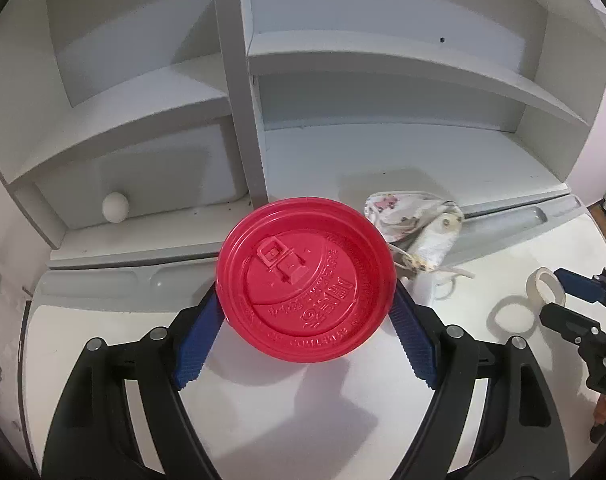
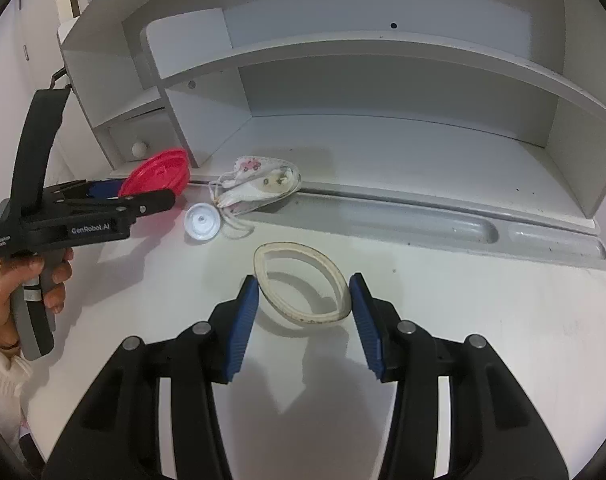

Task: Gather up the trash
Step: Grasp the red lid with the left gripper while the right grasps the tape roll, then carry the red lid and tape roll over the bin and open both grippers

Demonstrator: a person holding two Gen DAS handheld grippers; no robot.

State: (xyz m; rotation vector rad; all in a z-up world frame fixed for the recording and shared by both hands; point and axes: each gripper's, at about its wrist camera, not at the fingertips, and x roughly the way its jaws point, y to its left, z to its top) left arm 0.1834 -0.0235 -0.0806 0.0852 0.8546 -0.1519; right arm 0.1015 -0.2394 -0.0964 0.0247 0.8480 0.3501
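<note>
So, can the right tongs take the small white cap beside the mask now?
Probably not yet: the right tongs are closed on the tape ring, so nothing more fits. The way across the desk to the white cap itself looks free.

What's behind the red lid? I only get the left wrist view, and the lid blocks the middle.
Observer: A small white cap lies on the desk, beside the floral mask.
Operator: Is the right side really gripping that ring?
Observer: Yes. The right gripper pinches the tape ring from both sides, squashing it into an oval.
Operator: Is my lid off the desk?
Observer: It looks so. The red lid sits tilted in the left gripper, apparently clear of the surface.
</note>
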